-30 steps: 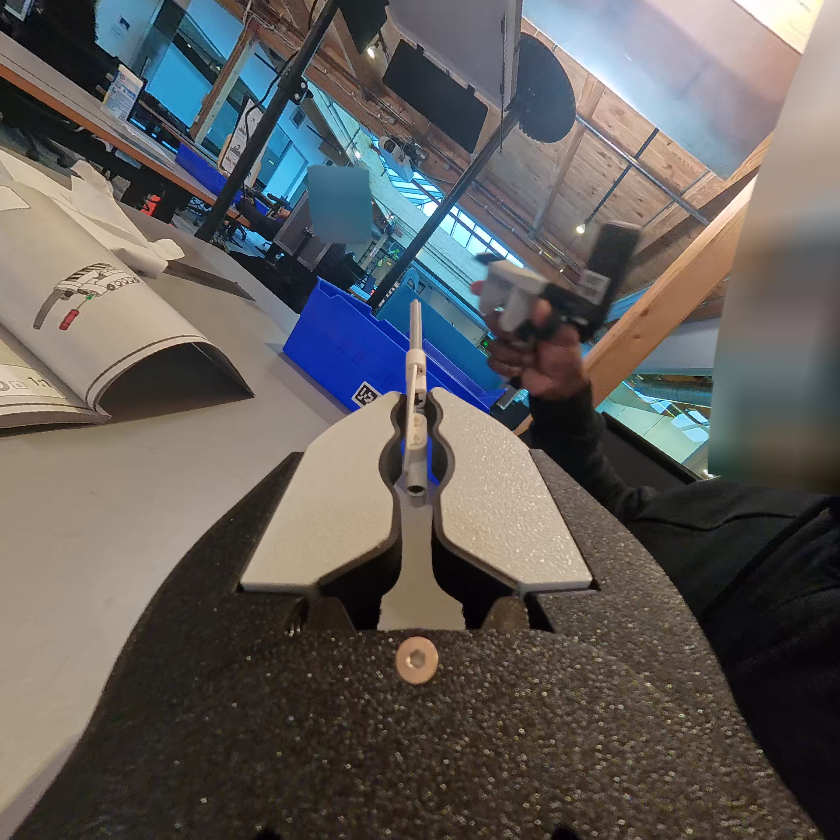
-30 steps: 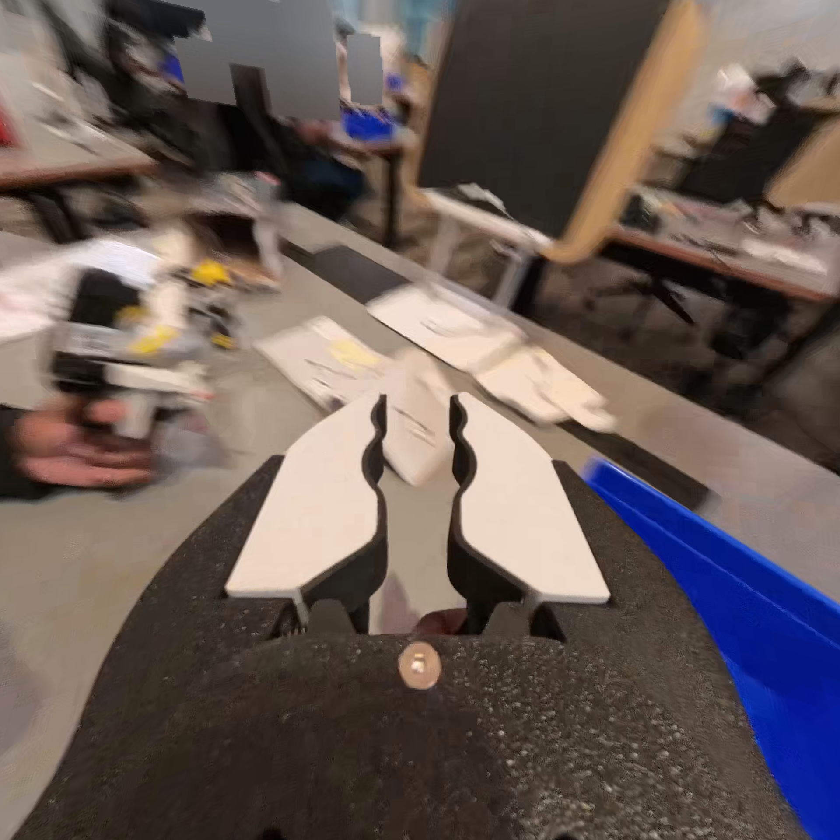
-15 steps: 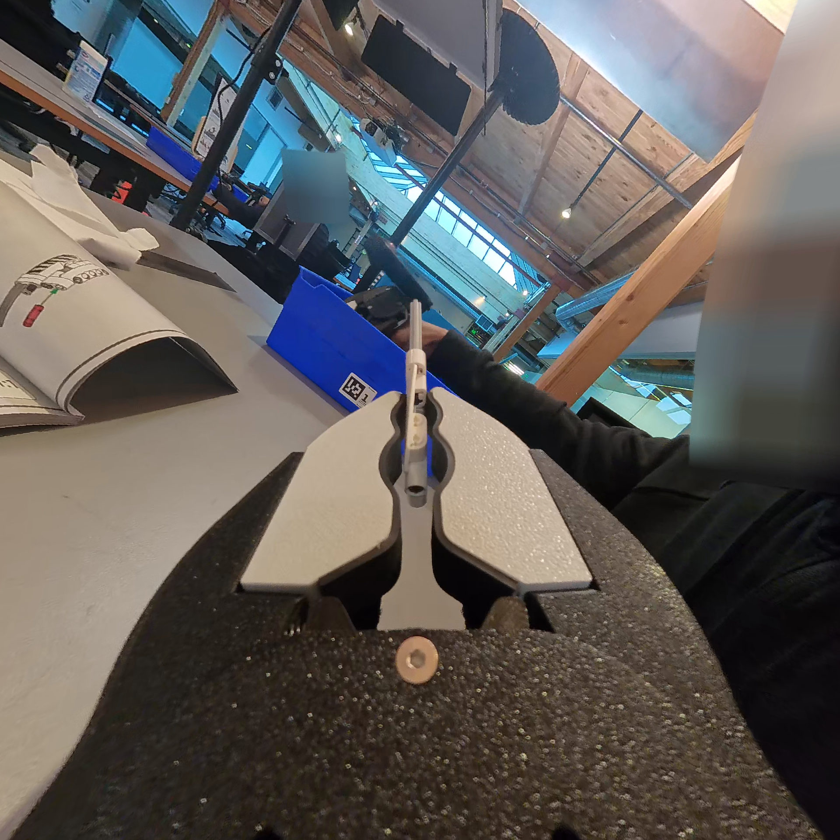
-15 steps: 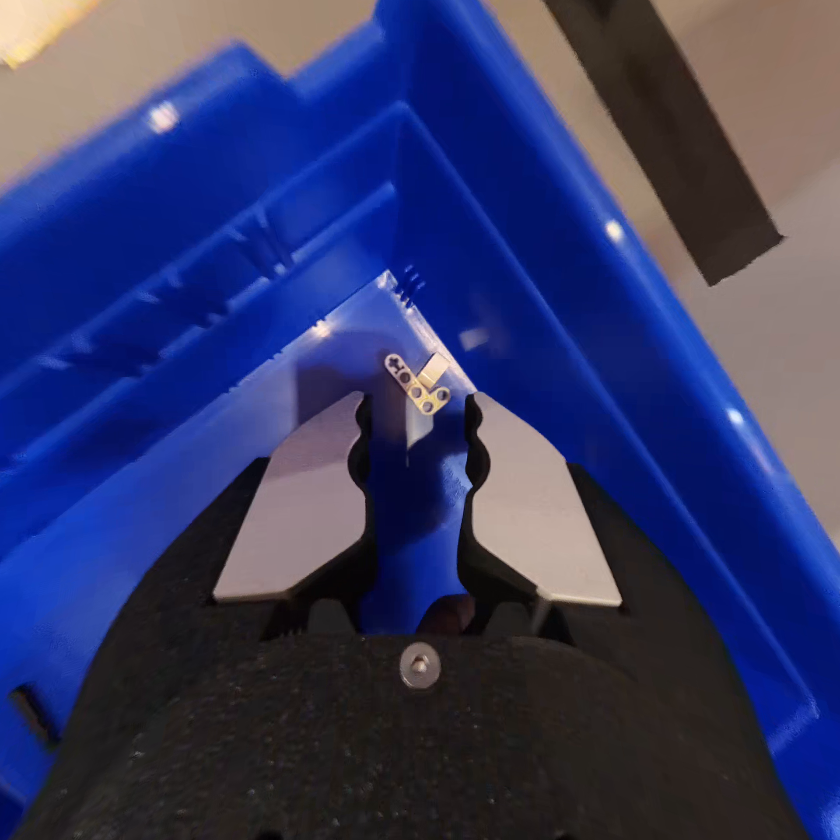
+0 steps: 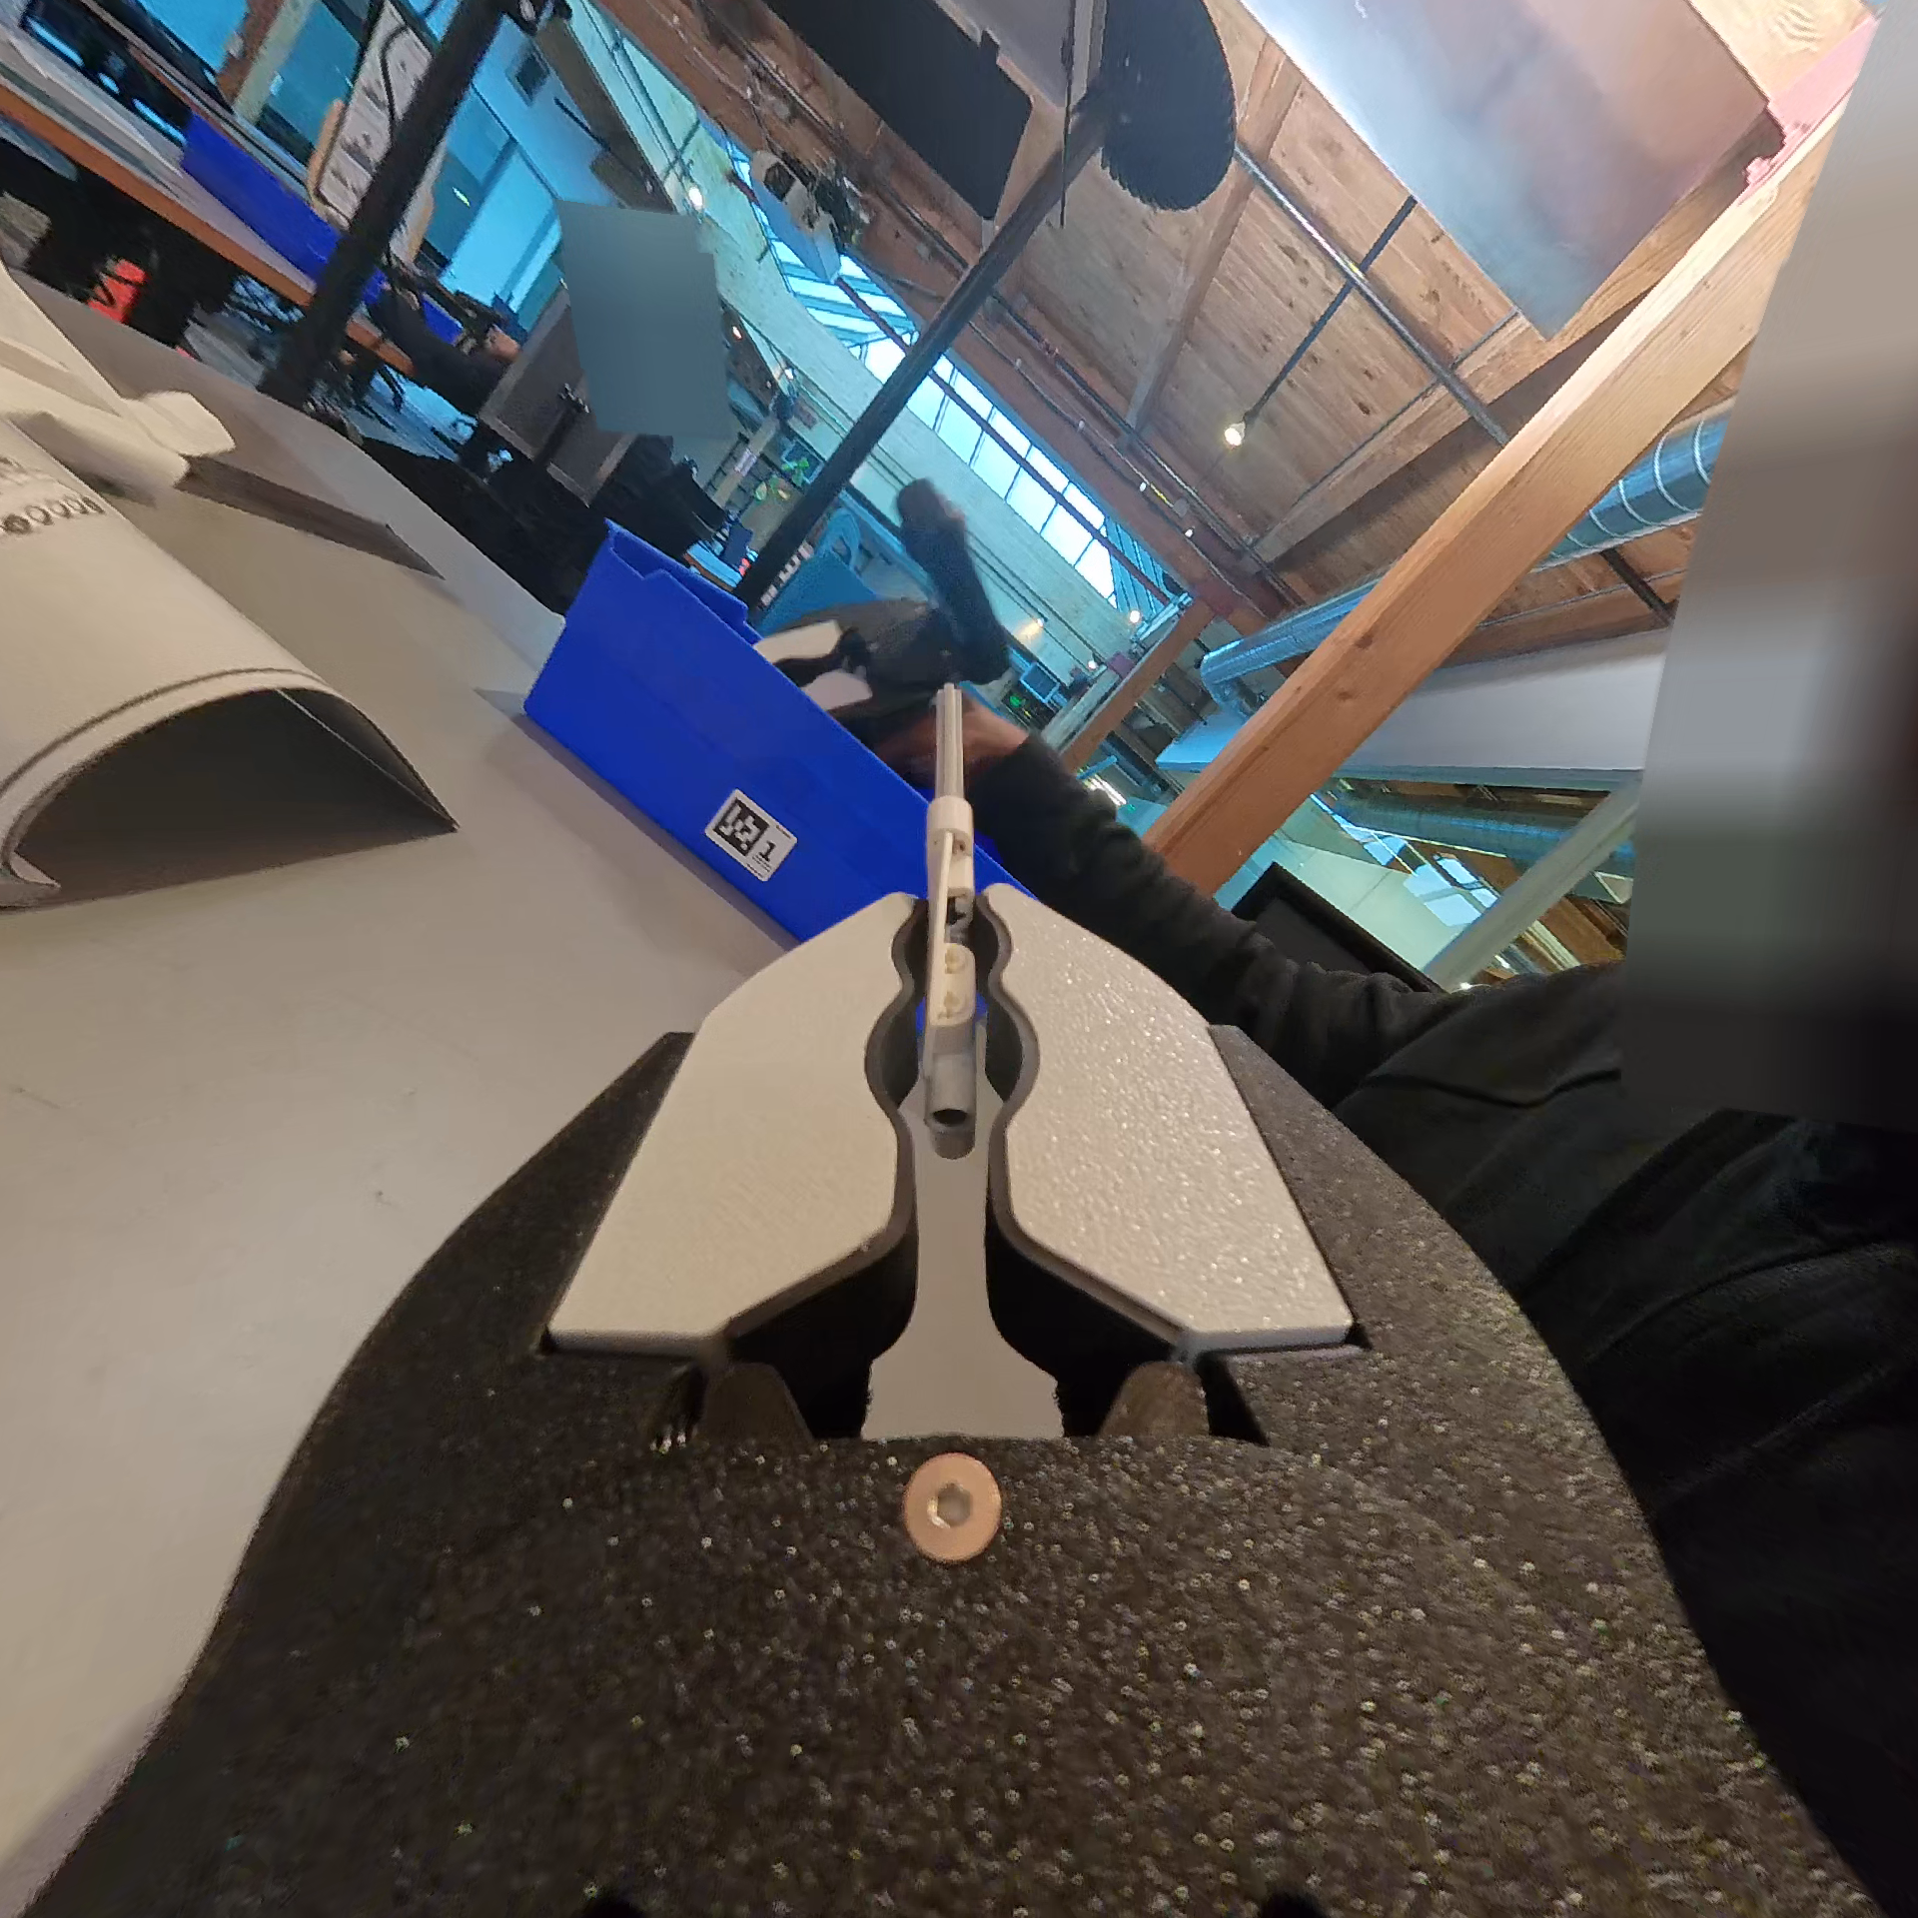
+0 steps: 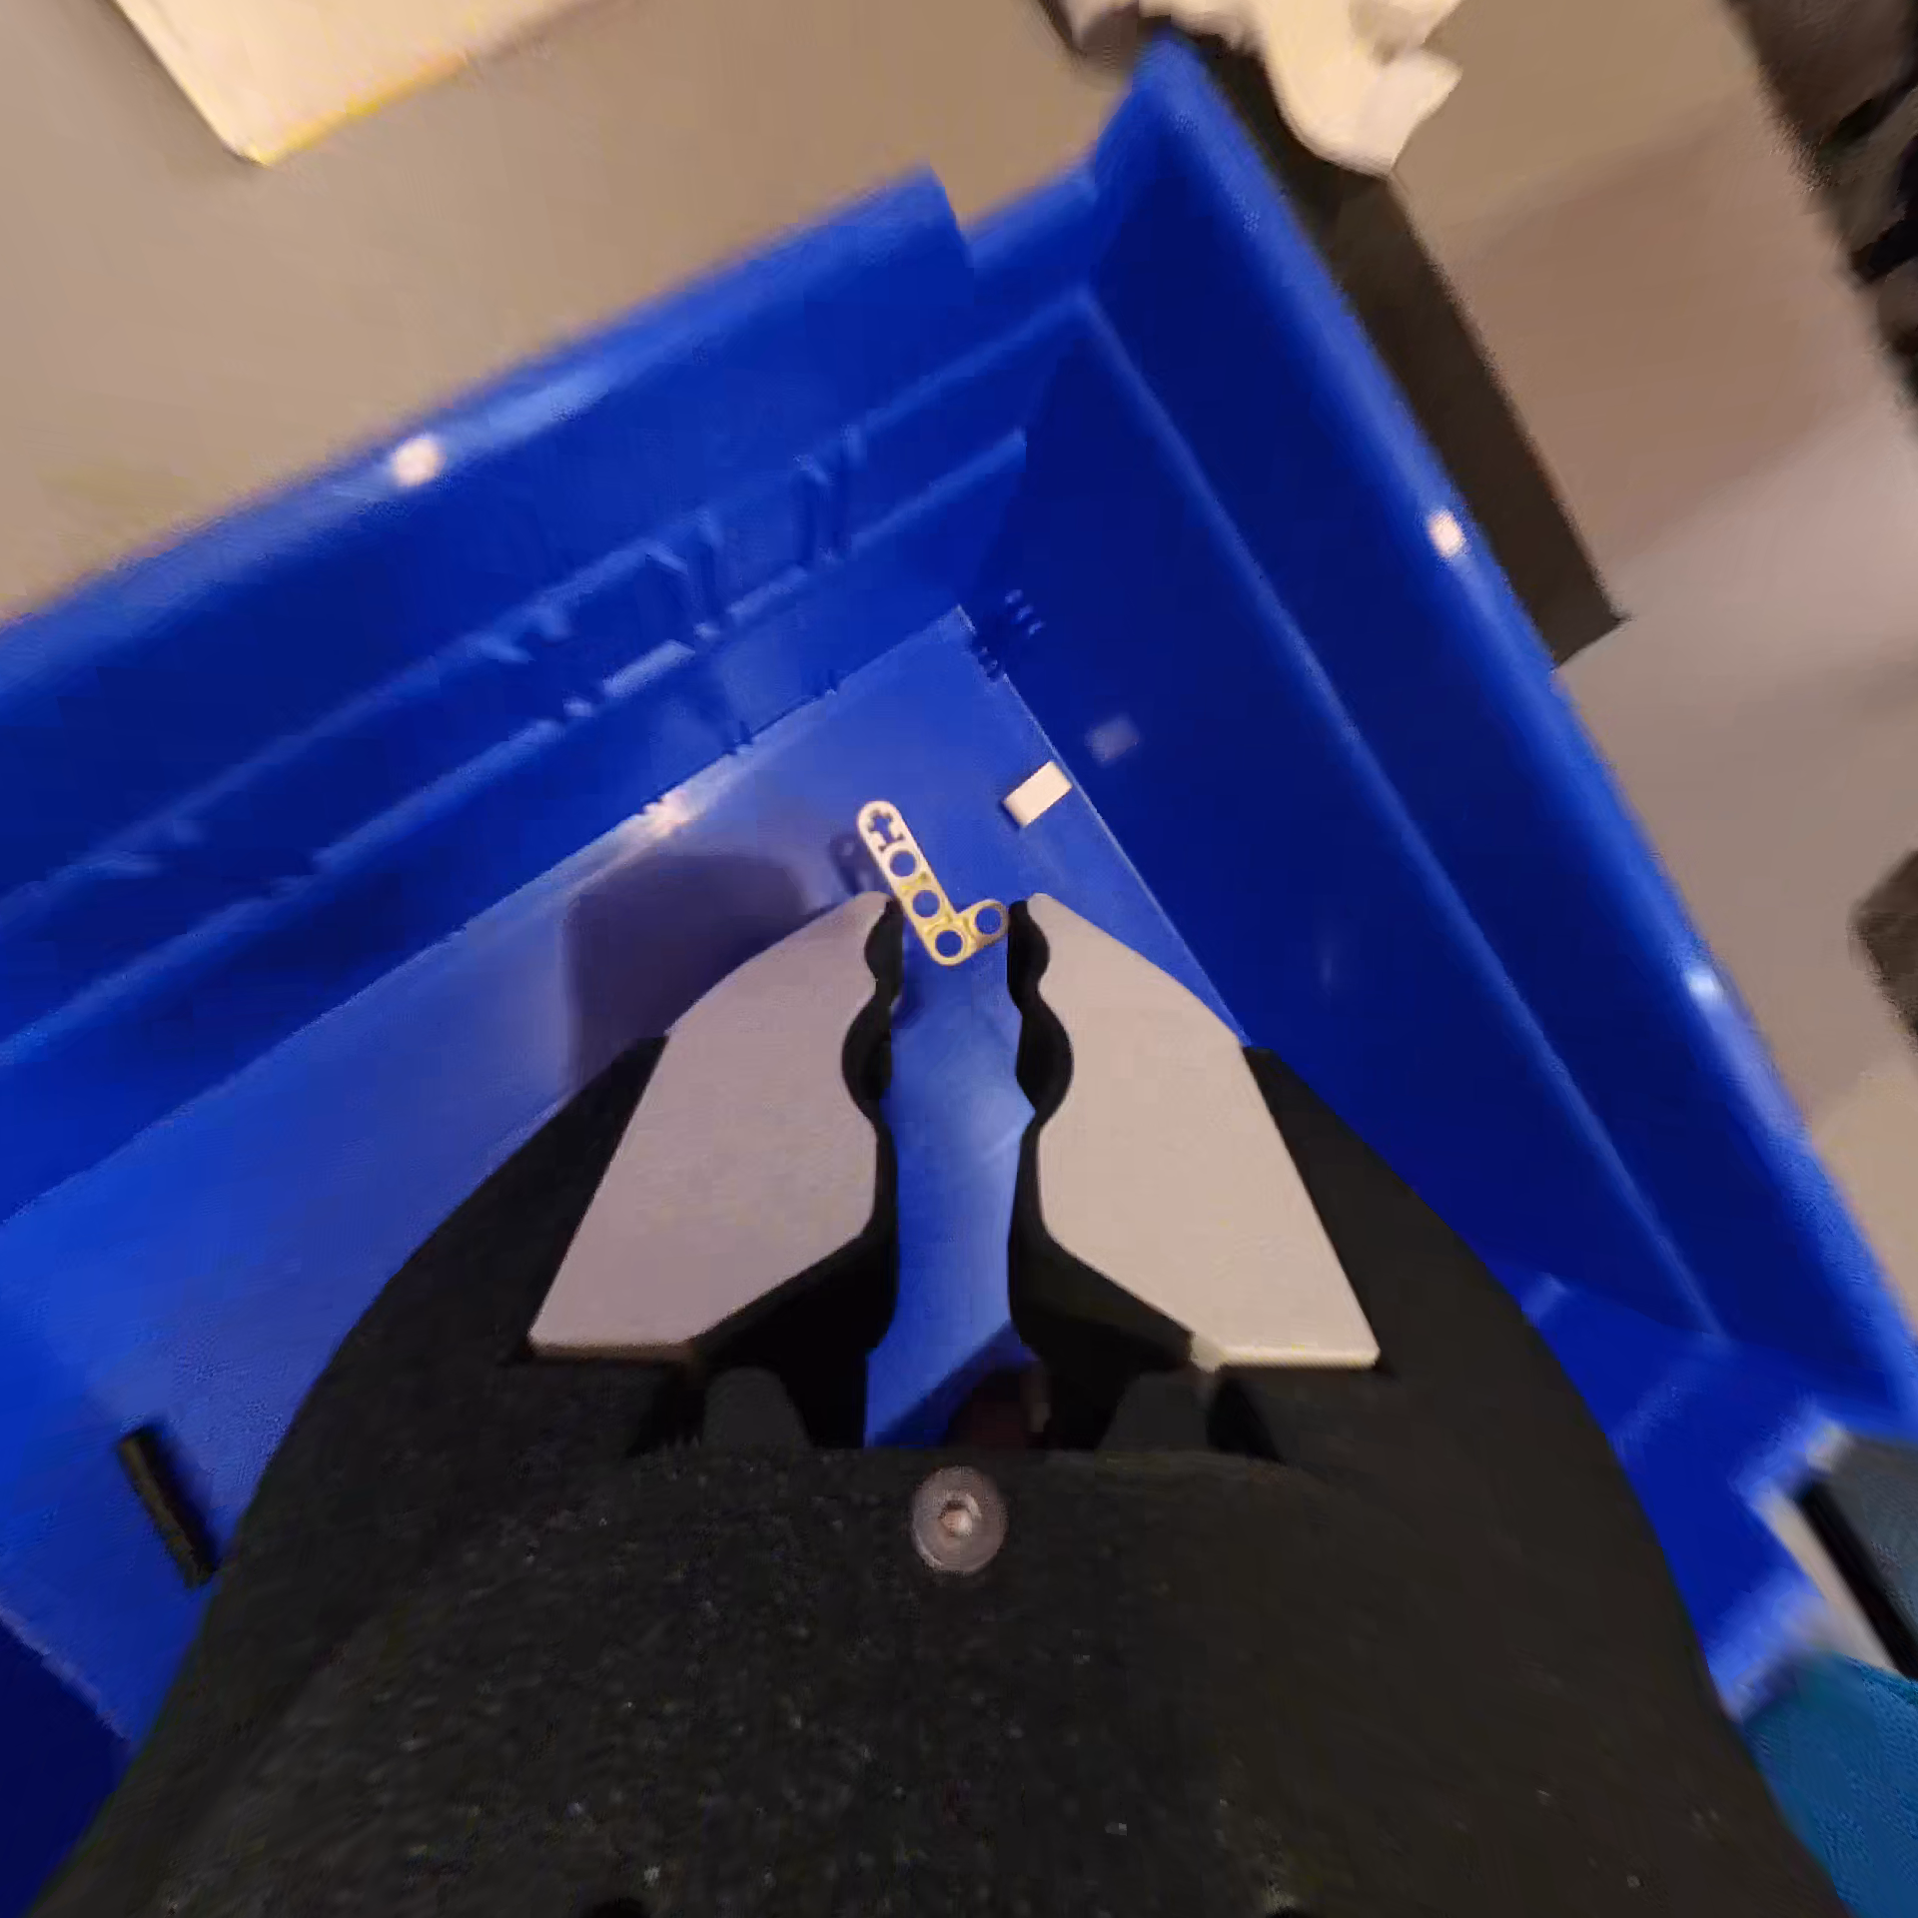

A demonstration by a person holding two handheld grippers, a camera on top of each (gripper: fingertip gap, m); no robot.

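My left gripper [image 5: 950,908] is shut on a slim white and grey rod-like assembly [image 5: 950,976] that sticks out forward past the fingertips, held above the grey table [image 5: 259,1038]. My right gripper [image 6: 953,919] is down inside a blue bin [image 6: 1245,727]. Its fingertips press both sides of the short arm of a pale L-shaped beam with holes [image 6: 924,893], which casts a shadow on the bin floor. A small white piece [image 6: 1036,794] lies by the bin wall. In the left wrist view the right gripper [image 5: 830,664] dips into the same bin [image 5: 664,706].
An open booklet [image 5: 125,644] lies at the left of the table. A person's dark sleeve [image 5: 1194,913] reaches across to the bin. A black strip [image 6: 1453,415] lies on the table beyond the bin. The tips of one gripper are about 35 cm away from the tips of the other. From my right tips it is roughly 5 cm to the small white piece [image 6: 1036,794]; from my left, 40 cm.
My right gripper swung from above the table into the blue bin, opened wide, then closed on the L-shaped beam, which now sits apart from the small white piece. My left gripper kept its hold.
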